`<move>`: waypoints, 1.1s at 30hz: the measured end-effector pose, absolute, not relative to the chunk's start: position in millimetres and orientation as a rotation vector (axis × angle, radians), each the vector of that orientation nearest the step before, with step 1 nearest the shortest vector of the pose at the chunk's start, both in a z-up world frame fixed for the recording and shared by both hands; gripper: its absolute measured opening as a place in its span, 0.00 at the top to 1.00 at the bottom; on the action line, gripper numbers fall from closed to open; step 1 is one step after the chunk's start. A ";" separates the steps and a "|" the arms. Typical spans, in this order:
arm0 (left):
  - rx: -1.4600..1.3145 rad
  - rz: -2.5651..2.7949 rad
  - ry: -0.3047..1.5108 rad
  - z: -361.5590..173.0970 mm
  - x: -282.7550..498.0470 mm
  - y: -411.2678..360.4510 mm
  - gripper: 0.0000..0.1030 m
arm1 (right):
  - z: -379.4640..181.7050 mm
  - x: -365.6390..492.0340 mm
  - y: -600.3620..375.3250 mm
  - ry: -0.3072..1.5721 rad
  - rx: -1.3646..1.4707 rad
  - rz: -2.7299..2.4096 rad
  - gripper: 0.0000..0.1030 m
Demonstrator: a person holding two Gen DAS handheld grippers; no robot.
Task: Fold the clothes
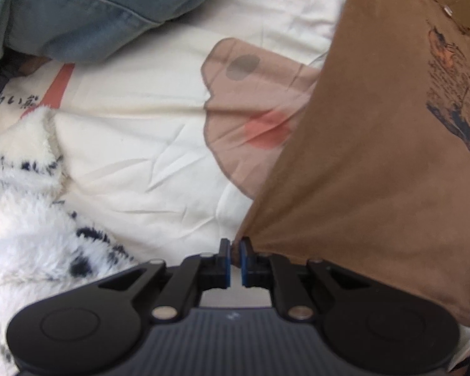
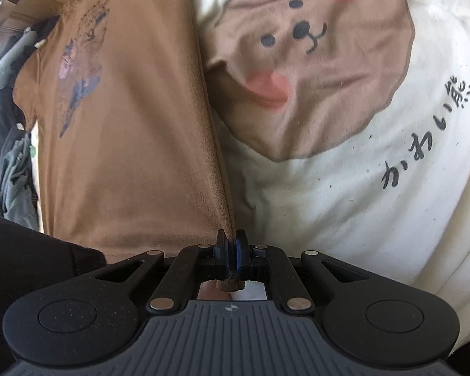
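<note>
One brown T-shirt (image 2: 134, 125) with a dark chest print, lifted taut above the cream bear-print bedding (image 2: 344, 188), left gripper (image 1: 234, 247) pinching its corner, right gripper (image 2: 232, 241) clamped on its edge, fluffy spotted fleece (image 1: 25, 219) and denim garment (image 1: 94, 9) nearby.

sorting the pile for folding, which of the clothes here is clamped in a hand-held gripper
The brown printed t-shirt: its corner is pinched in the left hand-held gripper. The blue denim garment and the white fluffy spotted garment lie untouched.
</note>
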State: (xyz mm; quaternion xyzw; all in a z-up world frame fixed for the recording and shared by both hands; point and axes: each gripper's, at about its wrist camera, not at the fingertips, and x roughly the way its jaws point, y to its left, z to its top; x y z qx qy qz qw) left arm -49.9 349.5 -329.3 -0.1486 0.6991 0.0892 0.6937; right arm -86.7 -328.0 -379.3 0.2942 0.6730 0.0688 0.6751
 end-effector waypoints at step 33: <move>-0.277 0.256 1.424 -249.1 -48.2 365.9 0.15 | -317.3 -95.0 -375.3 1.281 0.565 0.033 0.72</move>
